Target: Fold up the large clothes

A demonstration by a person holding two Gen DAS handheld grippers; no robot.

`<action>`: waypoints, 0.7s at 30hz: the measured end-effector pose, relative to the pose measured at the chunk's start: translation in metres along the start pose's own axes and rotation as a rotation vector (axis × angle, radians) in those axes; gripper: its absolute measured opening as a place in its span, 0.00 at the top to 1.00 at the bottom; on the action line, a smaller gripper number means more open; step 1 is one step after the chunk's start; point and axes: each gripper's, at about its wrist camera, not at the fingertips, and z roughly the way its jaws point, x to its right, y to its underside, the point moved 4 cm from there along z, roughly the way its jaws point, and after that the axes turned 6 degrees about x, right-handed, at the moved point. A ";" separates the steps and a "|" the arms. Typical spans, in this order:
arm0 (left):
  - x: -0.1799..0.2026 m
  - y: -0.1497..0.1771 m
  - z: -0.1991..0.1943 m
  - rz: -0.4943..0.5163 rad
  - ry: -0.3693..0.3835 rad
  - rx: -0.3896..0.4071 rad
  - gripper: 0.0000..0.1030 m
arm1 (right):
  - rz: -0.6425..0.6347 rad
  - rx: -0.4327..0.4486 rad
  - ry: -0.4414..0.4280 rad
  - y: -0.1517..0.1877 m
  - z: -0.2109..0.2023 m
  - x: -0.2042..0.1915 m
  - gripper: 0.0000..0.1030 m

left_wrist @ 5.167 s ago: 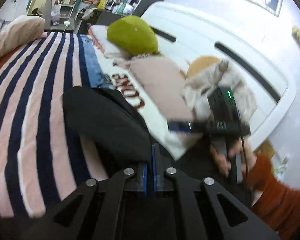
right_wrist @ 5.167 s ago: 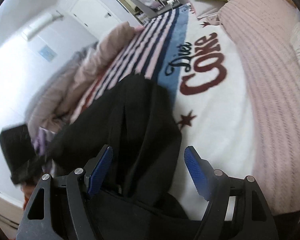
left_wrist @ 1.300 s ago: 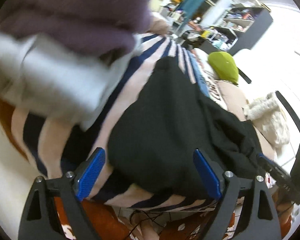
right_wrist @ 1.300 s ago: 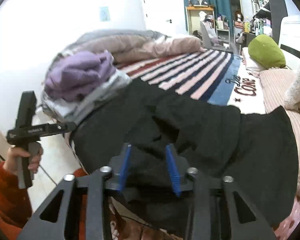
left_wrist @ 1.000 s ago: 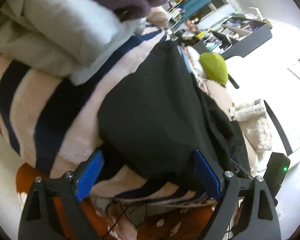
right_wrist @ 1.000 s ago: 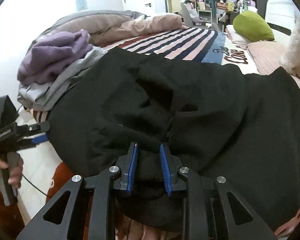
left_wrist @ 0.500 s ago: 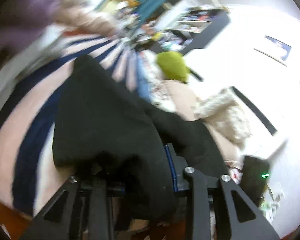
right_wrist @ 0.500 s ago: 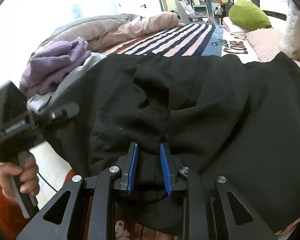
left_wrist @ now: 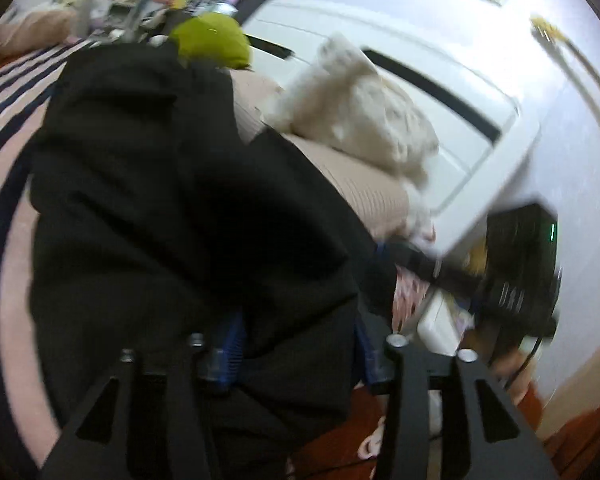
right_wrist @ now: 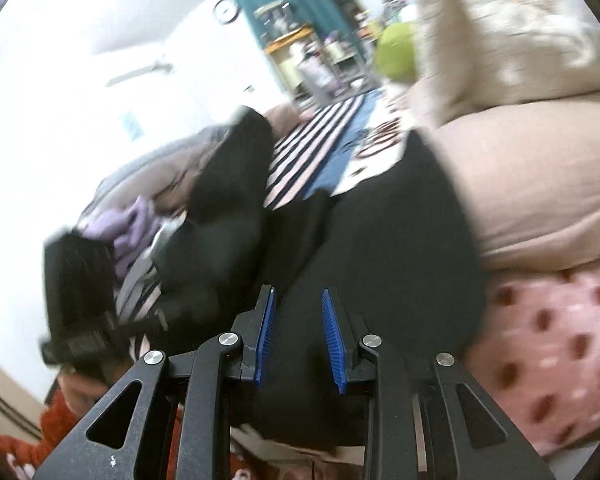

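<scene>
The left gripper (left_wrist: pixel 296 352) is clenching a thick bunch of the black garment (left_wrist: pixel 160 184), while the right gripper (right_wrist: pixel 298 340) is hovering with jaws parted over its near edge, the garment lying across the striped bedspread (right_wrist: pixel 320 148) beside the beige pillow (right_wrist: pixel 540 184).

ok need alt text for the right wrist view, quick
The right gripper, blue pads a little apart, rests on a black garment spread over the bed edge. Beige pillows lie right; the left gripper shows blurred at left.
</scene>
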 end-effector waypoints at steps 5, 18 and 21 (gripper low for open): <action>0.017 0.006 -0.003 0.070 0.019 -0.035 0.32 | -0.005 0.005 -0.165 -0.016 0.001 -0.011 0.80; -0.054 0.002 -0.101 -0.137 -0.157 0.106 0.30 | -0.059 -0.214 -0.141 0.014 0.089 -0.051 0.80; -0.077 0.010 -0.096 -0.162 -0.230 0.073 0.30 | -0.134 -0.202 -0.036 0.012 0.084 -0.064 0.69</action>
